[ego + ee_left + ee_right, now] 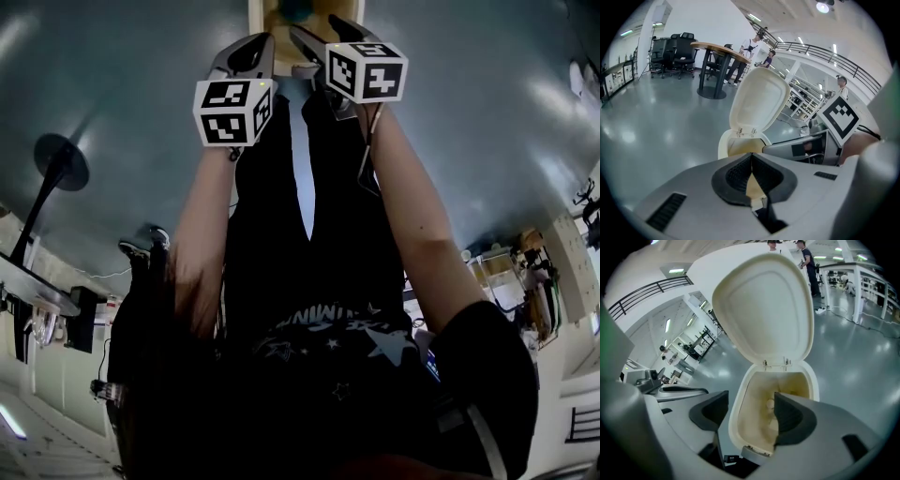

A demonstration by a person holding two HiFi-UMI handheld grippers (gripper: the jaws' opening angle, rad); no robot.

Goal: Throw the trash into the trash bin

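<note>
Now the right gripper hangs open over the cream plastic trash bin, a small pale lump of trash lies inside it, and the left gripper is clenched empty.

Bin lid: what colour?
Cream. The lid shows best in the right gripper view.

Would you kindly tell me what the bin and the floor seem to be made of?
Bin: likely moulded plastic, cream, with a smooth satin finish; its hinged lid is one thin curved shell.
Floor: probably coated concrete, grey and glossy; it mirrors the ceiling lights.
</note>
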